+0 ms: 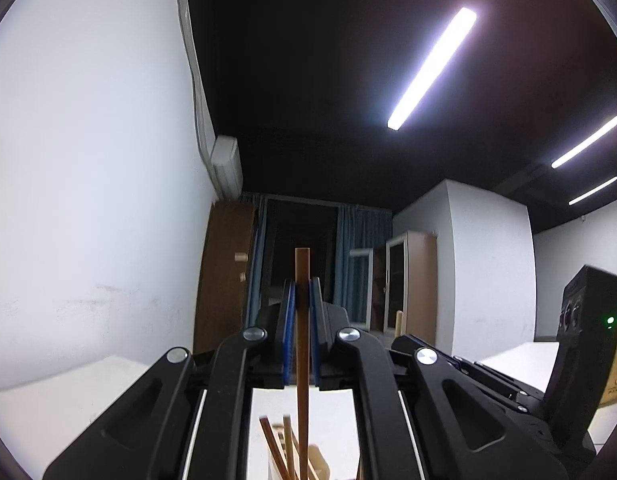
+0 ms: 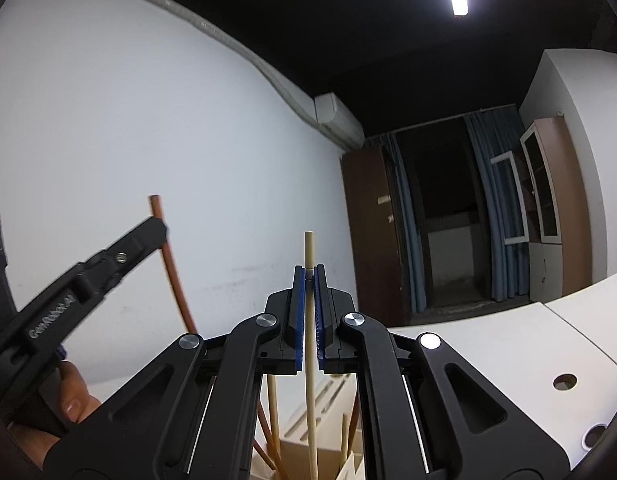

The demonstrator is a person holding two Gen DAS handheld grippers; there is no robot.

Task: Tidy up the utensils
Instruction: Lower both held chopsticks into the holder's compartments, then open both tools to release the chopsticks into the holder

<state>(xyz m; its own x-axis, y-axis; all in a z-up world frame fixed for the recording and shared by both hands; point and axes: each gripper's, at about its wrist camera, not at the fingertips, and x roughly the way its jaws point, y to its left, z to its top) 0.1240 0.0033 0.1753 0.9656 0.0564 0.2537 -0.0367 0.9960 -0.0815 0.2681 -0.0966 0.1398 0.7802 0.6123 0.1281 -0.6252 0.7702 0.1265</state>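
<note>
chopsticks [image 2: 273, 412] upright in wooden holder [image 2: 308, 450]

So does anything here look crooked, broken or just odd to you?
Nothing looks broken or spilled. The chopsticks standing in the pale holder lean at different angles and cross each other. Each gripper pinches one upright: the left gripper a brown chopstick, the right gripper a pale chopstick.
</note>
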